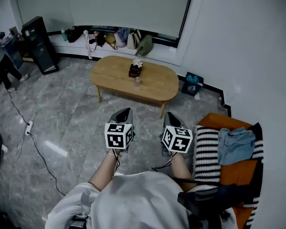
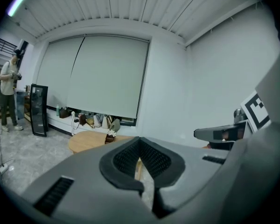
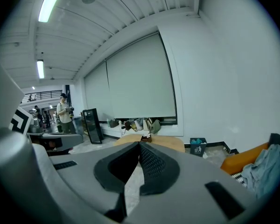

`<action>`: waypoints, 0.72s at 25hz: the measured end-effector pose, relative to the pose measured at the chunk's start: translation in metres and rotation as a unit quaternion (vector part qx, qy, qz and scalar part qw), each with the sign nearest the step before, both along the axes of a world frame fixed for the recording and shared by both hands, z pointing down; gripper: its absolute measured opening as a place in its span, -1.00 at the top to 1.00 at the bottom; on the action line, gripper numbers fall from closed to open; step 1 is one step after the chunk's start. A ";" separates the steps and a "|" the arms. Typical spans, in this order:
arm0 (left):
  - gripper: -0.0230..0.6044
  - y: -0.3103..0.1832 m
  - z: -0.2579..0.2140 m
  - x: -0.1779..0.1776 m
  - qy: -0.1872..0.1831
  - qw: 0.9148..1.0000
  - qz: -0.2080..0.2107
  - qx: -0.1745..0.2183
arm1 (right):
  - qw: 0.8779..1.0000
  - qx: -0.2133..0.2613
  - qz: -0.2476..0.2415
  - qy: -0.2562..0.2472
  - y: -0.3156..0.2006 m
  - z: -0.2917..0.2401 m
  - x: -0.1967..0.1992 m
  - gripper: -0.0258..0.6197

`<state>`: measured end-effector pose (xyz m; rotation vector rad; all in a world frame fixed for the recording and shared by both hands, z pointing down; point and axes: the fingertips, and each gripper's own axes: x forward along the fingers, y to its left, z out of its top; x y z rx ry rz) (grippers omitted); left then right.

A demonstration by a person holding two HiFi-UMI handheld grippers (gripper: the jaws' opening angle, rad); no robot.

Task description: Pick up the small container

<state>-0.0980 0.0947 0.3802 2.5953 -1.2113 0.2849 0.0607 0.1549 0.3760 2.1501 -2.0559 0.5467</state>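
Left gripper [image 1: 127,110] and right gripper [image 1: 169,114] (both closed, empty) face a small pale container [image 1: 137,81].

On the table [image 1: 112,75], the small container [image 1: 137,82] stands just before the box [image 1: 135,71]; a bin [image 1: 192,85] at the table's right.

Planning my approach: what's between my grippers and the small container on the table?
Head view: only bare grey floor, then table top, separates the left gripper and right gripper from the small container.
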 end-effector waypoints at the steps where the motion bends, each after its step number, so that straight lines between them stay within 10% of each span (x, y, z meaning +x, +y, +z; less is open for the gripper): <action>1: 0.90 -0.005 0.000 0.004 -0.002 1.000 0.000 0.001 | 1.000 0.000 -0.001 -0.002 -0.006 0.001 0.004 0.85; 18: 0.90 -0.066 0.018 0.041 -0.022 1.000 0.003 -0.018 | 0.999 -0.018 0.001 -0.034 -0.062 0.023 0.042 0.85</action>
